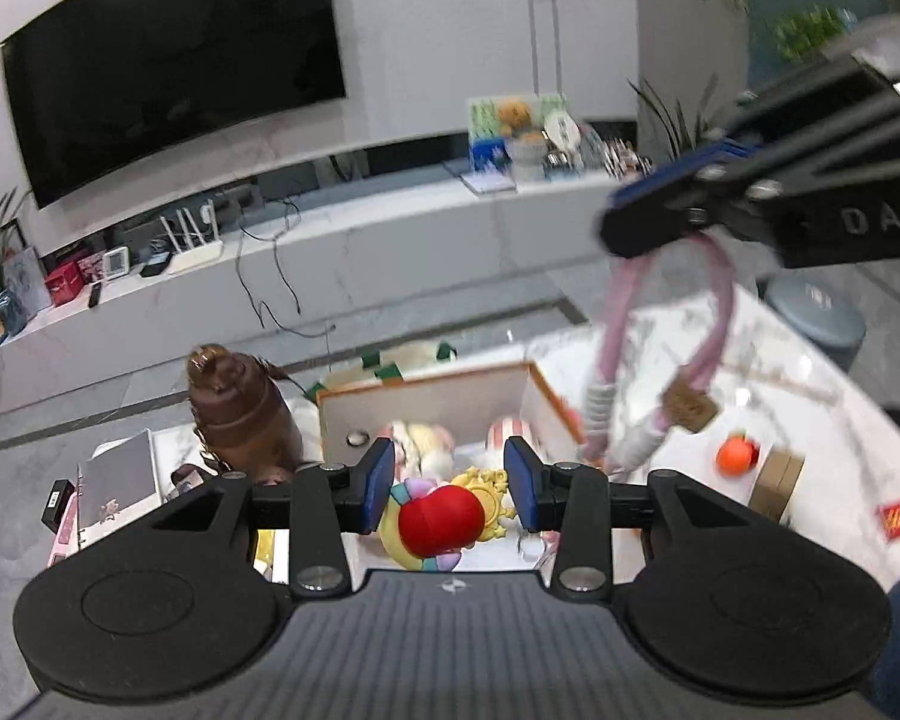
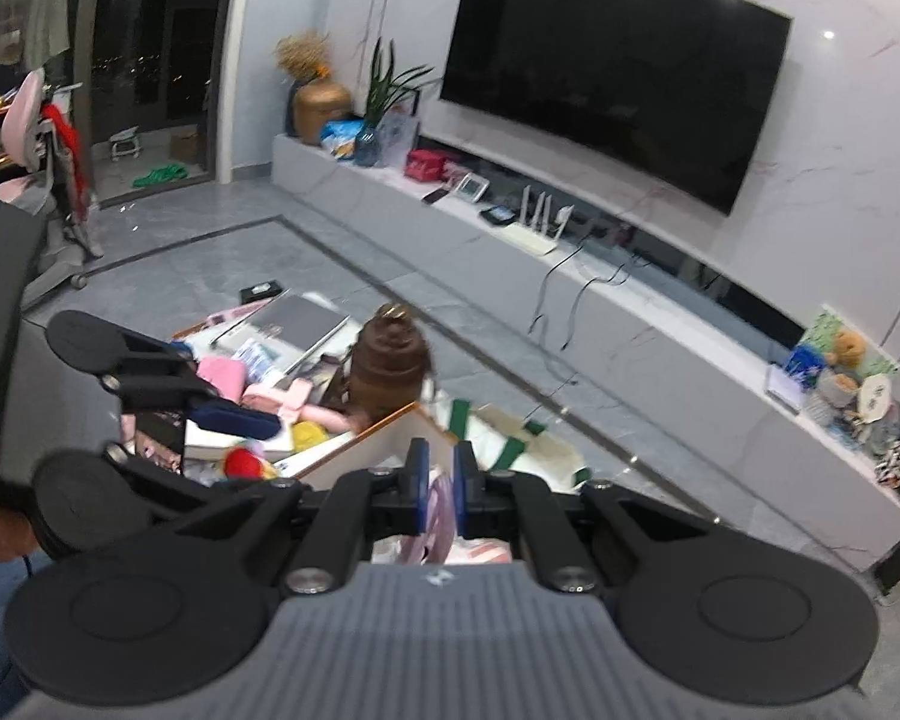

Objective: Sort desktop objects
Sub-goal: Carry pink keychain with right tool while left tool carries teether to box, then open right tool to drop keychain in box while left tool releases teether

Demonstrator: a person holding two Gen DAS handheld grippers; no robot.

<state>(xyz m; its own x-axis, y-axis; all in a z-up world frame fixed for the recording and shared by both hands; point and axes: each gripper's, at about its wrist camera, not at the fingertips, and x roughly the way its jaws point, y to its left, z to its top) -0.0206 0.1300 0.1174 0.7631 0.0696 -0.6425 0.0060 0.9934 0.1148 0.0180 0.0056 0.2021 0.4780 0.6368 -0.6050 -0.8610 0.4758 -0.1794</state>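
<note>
Overhead, right fingers (image 1: 621, 222) pinching pink cord (image 1: 720, 324); left fingers (image 1: 450, 483) spread, seemingly gripping red toy (image 1: 441, 519) above box (image 1: 426, 399)

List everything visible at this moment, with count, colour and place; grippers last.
toy: one, red and pastel, between the left gripper's pads
cable: one, pink, looped, hanging from the right gripper
box: one, white, orange-edged, open, mid table
bottle: one, brown, left of box
ball: one, orange, right of box
binder: one, grey, table's left end
TV: one, black, on wall
left gripper: black, blue pads, over box
right gripper: black, shut on cable
</note>
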